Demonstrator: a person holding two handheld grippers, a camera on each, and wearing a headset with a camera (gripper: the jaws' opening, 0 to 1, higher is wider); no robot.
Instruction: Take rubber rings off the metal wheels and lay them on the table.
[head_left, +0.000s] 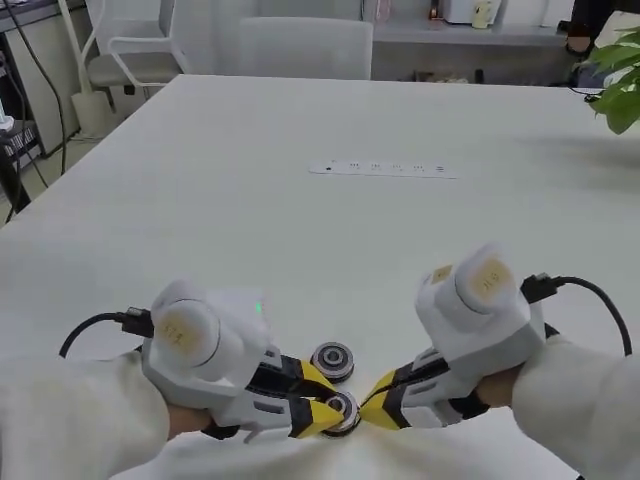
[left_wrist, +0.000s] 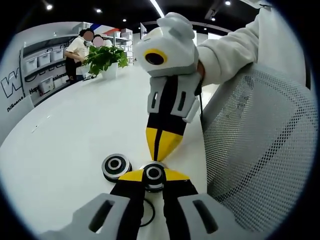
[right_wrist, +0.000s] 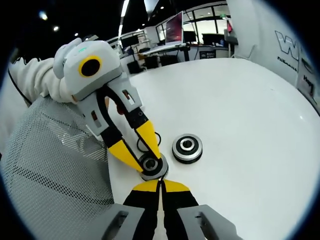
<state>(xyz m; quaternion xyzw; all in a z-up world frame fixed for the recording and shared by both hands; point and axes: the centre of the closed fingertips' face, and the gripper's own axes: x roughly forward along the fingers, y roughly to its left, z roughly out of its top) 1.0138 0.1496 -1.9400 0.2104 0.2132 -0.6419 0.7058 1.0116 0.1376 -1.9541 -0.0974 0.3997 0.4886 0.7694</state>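
A small metal wheel (head_left: 341, 409) is at the table's near edge, and my left gripper (head_left: 333, 410) is shut on it from the left. In the left gripper view the yellow fingertips (left_wrist: 131, 175) clamp the wheel (left_wrist: 153, 172) on both sides. My right gripper (head_left: 367, 397) is shut, and its tip touches the wheel's rim (right_wrist: 152, 166); I cannot tell whether it pinches any rubber. A second wheel (head_left: 332, 360) with a black rubber ring lies flat just beyond it. A loose black ring (left_wrist: 146, 216) lies on the table under the left gripper.
A white power strip (head_left: 383, 168) lies mid-table. A green plant (head_left: 615, 85) stands at the far right edge. White chairs (head_left: 300, 45) stand beyond the table. A mesh chair back (left_wrist: 260, 145) is close behind the near edge.
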